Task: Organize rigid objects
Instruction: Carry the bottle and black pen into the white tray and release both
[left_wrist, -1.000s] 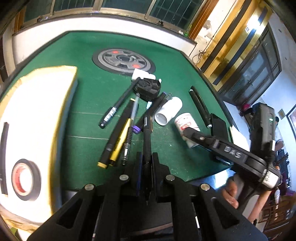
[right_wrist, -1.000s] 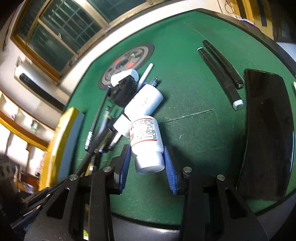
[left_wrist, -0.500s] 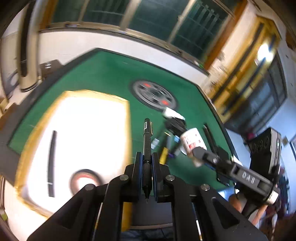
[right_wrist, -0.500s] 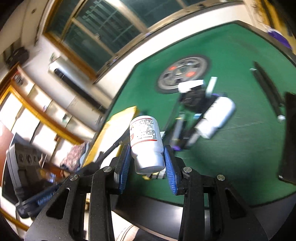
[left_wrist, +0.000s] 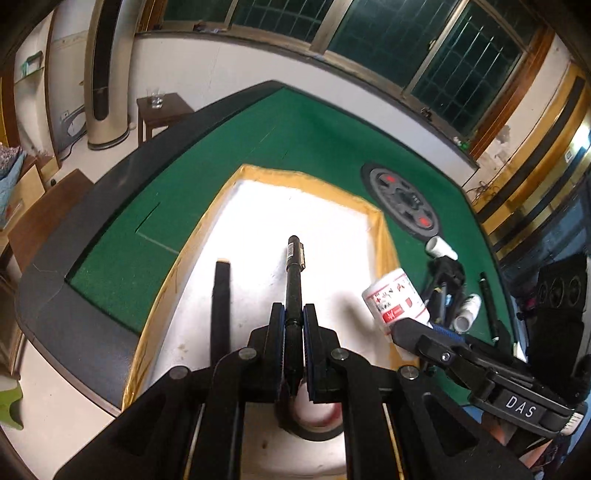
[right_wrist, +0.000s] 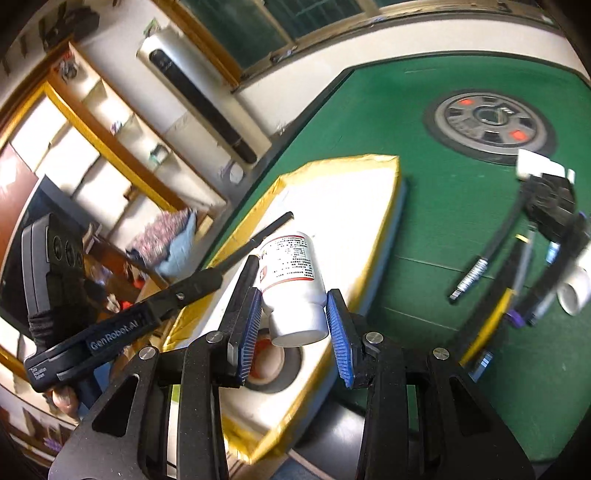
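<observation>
Both claws loaded and positioned over the white tray; the step in hand is the carry to placement.

Left claw (left_wrist: 294, 334) is closed tight on a black pen (left_wrist: 294, 280), which points out over the yellow-edged white tray (left_wrist: 258, 206). Right claw (right_wrist: 293, 317) is clamped part-open on a white labelled bottle (right_wrist: 291, 273), held at the tray's near right edge. The tray already holds a black stick (left_wrist: 220, 295) and a roll of black tape (right_wrist: 275, 363). Judgement: the next move calls for lowering each item onto bare tray surface clear of the tape and stick, then releasing. Remaining pens and white tubes (right_wrist: 532, 273) lie heaped on the green felt counter (left_wrist: 295, 125) beside a round centre disc (right_wrist: 489, 127). The room shows barred windows and wooden shelving.
</observation>
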